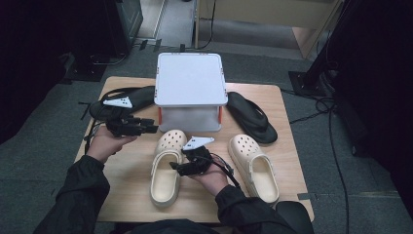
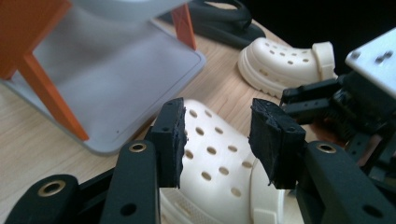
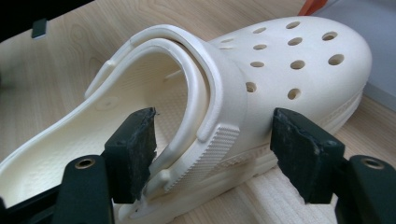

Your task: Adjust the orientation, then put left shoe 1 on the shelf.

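Two cream clogs lie on the wooden table (image 1: 127,170). My right gripper (image 1: 175,166) (image 3: 212,140) is open and straddles the near side of the left clog (image 1: 165,178) (image 3: 280,60): one pad sits inside the foot opening beside the heel strap (image 3: 196,93), the other stands outside the wall with a gap. My left gripper (image 1: 151,129) (image 2: 217,140) hangs open above that clog's perforated toe (image 2: 210,172), with nothing between its pads. The right clog (image 1: 253,165) (image 2: 285,63) rests apart, further right.
A white two-tier rack (image 1: 190,78) (image 2: 116,84) with orange legs stands at the back middle of the table. One black flip-flop (image 1: 141,95) lies to its left, another (image 1: 253,119) (image 2: 224,21) to its right. Cables run over the grey floor.
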Tool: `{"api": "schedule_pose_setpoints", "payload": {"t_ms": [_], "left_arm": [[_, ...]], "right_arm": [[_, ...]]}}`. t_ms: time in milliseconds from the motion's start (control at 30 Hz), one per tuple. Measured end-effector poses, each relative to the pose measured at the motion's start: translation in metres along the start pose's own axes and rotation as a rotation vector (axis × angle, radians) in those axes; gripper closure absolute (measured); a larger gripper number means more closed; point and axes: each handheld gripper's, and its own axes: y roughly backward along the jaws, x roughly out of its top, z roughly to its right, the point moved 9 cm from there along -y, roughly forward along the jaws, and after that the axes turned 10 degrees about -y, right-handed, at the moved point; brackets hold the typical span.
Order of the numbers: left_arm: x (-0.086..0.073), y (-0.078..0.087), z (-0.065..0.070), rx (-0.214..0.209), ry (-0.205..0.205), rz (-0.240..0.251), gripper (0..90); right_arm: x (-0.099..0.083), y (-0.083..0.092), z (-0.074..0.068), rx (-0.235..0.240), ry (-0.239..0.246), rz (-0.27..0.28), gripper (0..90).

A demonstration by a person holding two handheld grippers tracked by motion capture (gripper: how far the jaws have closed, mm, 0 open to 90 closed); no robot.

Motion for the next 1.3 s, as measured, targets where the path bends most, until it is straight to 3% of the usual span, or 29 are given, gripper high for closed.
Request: {"api": "schedule_pose_setpoints", "payload": {"t_ms": [200, 400, 667, 800, 1067, 1167, 1300], "left_arm": [[0.022, 0.005, -0.005, 0.000, -0.017, 0.026, 54.2], [0.035, 0.004, -0.012, 0.005, -0.042, 0.021, 53.3], [0.053, 0.002, -0.018, 0.024, -0.069, 0.025, 52.4], [0.062, 0.004, -0.020, 0.036, -0.084, 0.039, 51.9], [0.072, -0.003, -0.031, 0.059, -0.085, 0.042, 51.2], [0.074, -0.009, -0.038, 0.082, -0.107, 0.038, 50.4], [0.073, -0.011, -0.042, 0.077, -0.093, 0.049, 49.5]], "right_arm": [[-0.003, 0.004, 0.002, 0.004, -0.044, -0.022, 37.8], [-0.003, 0.006, 0.001, 0.002, -0.053, -0.024, 42.7], [-0.005, 0.013, 0.001, 0.004, -0.087, -0.027, 55.1], [-0.004, 0.022, 0.010, -0.019, -0.097, -0.027, 68.8], [-0.001, 0.026, 0.015, -0.031, -0.128, -0.021, 75.9], [0.001, 0.028, 0.018, -0.033, -0.137, -0.017, 77.0], [0.004, 0.028, 0.017, -0.036, -0.141, -0.021, 77.5]]}}
